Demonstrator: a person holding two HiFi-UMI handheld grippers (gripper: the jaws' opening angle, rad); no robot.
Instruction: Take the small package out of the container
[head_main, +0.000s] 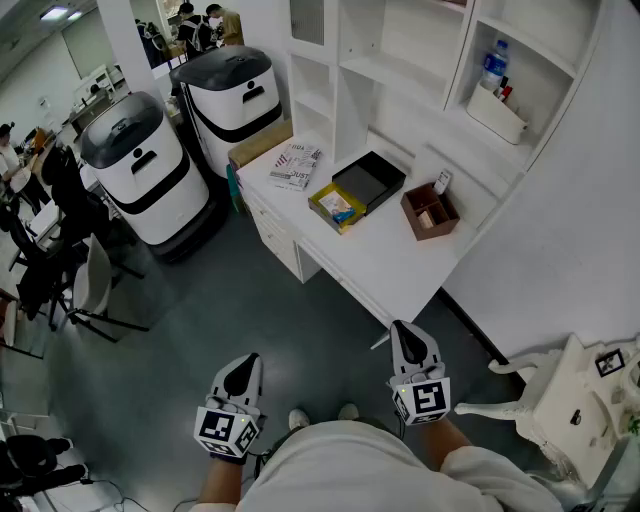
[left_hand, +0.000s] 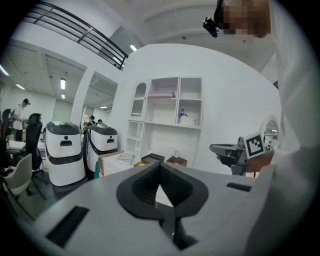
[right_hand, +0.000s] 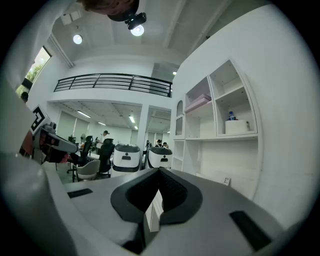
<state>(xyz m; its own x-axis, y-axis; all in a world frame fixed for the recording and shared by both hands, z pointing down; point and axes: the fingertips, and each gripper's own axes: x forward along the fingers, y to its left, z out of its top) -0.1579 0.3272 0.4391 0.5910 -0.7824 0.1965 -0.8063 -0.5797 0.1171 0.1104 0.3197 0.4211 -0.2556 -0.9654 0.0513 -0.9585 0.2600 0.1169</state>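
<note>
The container, a shallow yellow-edged box (head_main: 337, 207), lies on the white desk (head_main: 400, 270) with a small package (head_main: 340, 208) inside it. I stand well back from the desk. My left gripper (head_main: 243, 366) and right gripper (head_main: 407, 334) hang low over the floor, both shut and empty, pointing toward the desk. In the left gripper view the jaws (left_hand: 160, 172) meet with nothing between them, and the desk is small and far behind them. The right gripper (right_hand: 159, 180) likewise shows its jaws together.
A black tray (head_main: 370, 180), a brown open box (head_main: 430, 211) and a printed packet (head_main: 296, 164) also lie on the desk. Two white-and-black robot units (head_main: 140, 165) stand left of it. A white ornate chair (head_main: 560, 400) is at my right. Shelves (head_main: 500, 100) rise above the desk.
</note>
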